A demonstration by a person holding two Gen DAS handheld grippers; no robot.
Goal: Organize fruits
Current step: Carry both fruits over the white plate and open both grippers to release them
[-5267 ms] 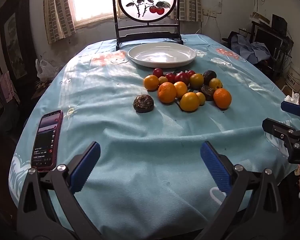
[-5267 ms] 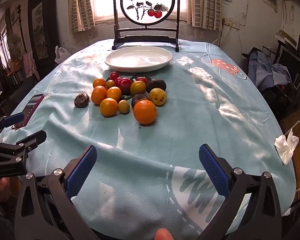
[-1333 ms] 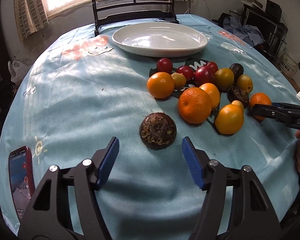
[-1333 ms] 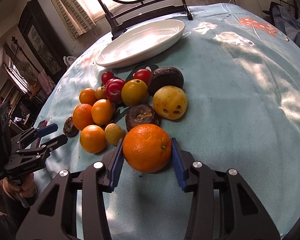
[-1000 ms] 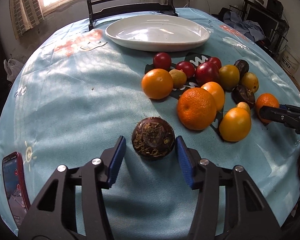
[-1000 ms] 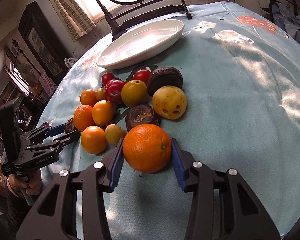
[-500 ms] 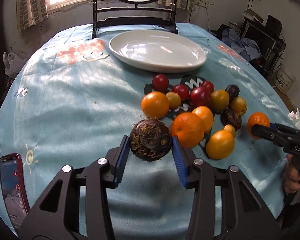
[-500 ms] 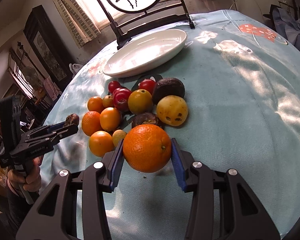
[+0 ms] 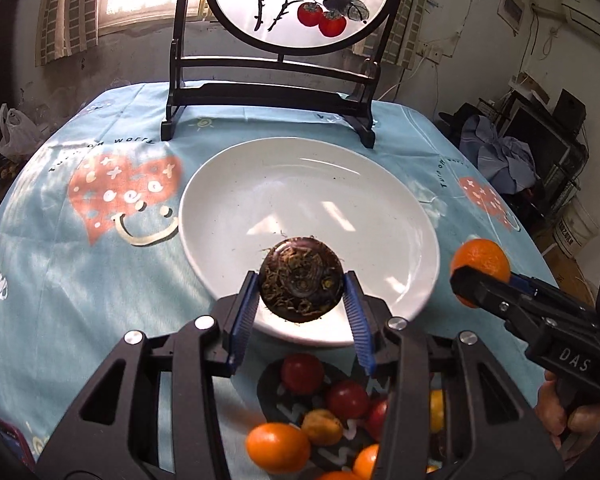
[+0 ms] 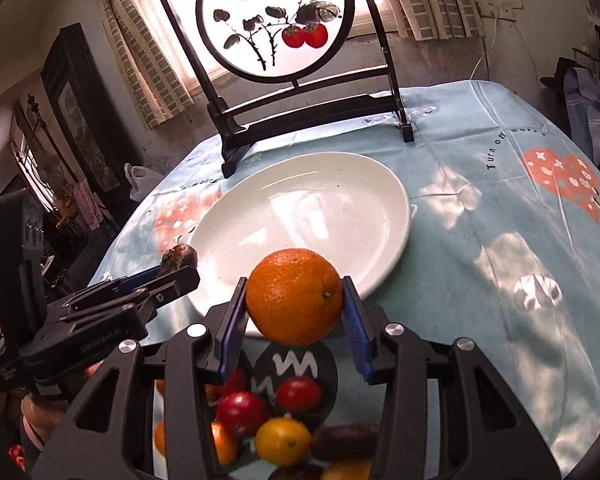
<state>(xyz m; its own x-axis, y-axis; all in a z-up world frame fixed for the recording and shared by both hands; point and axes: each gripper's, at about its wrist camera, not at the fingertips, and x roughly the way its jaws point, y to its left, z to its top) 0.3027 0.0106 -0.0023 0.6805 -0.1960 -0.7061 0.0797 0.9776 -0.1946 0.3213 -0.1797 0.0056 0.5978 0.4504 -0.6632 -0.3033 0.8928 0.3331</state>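
My left gripper (image 9: 302, 304) is shut on a dark brown round fruit (image 9: 301, 279) and holds it above the near rim of the empty white plate (image 9: 260, 196). My right gripper (image 10: 296, 304) is shut on a large orange (image 10: 295, 295), also above the plate's (image 10: 340, 184) near rim. The orange (image 9: 480, 264) shows at the right in the left wrist view; the brown fruit (image 10: 179, 258) shows at the left in the right wrist view. The remaining fruits (image 9: 320, 412) (image 10: 268, 424) lie on the cloth below the grippers.
A black stand with a round painted screen (image 9: 276, 92) (image 10: 300, 80) stands just behind the plate. The light blue tablecloth (image 9: 80, 240) covers the table. A phone's corner (image 9: 4, 440) lies at the near left edge.
Both grippers have lifted their fruits off the cloth and carried them forward from the fruit pile to above the plate's near rim.
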